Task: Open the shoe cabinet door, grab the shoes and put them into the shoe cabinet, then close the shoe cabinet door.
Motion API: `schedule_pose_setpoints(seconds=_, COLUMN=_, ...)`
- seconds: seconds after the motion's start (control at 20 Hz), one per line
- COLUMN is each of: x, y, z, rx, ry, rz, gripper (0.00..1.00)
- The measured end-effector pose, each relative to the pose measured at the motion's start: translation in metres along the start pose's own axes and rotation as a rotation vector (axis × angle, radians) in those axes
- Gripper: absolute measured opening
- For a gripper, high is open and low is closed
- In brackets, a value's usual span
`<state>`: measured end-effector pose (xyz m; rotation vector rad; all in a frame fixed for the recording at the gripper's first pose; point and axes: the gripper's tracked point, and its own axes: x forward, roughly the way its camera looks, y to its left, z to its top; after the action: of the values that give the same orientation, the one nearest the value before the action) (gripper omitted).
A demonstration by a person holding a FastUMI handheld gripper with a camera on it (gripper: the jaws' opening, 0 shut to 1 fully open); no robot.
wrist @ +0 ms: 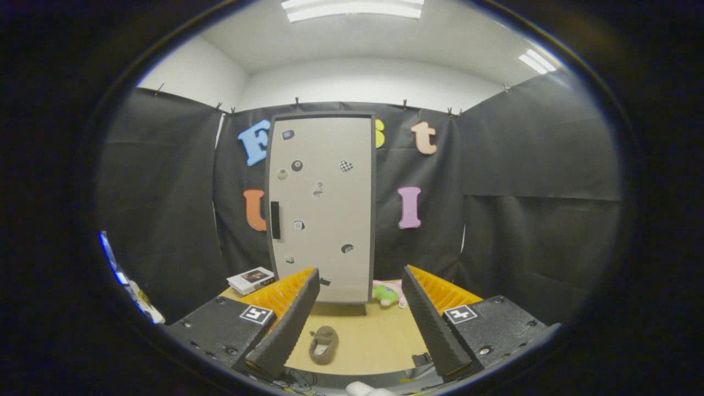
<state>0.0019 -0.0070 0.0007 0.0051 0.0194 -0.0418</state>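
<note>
Pale grey, the shoe cabinet door [320, 209] stands shut at the tabletop's [379, 341] far edge, so opening it is judged the step in hand. The gripper [360, 319] hangs level, fingers spread and empty; a brown shoe [323, 345] lies between them, near the front edge. Next: reach the dark handle [275, 220].

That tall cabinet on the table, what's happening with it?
A person is holding a gripper with its fingers open, aimed at the shoe cabinet. The door is shut, and its dark handle sits on the left edge. A small shoe lies on the table between the fingers, not yet picked up.
</note>
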Motion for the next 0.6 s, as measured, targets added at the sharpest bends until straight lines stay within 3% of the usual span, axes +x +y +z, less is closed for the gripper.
schedule_pose_setpoints(seconds=0.6, x=0.038, y=0.038, z=0.014, rx=-0.002, ry=-0.002, rz=-0.032, gripper=0.98)
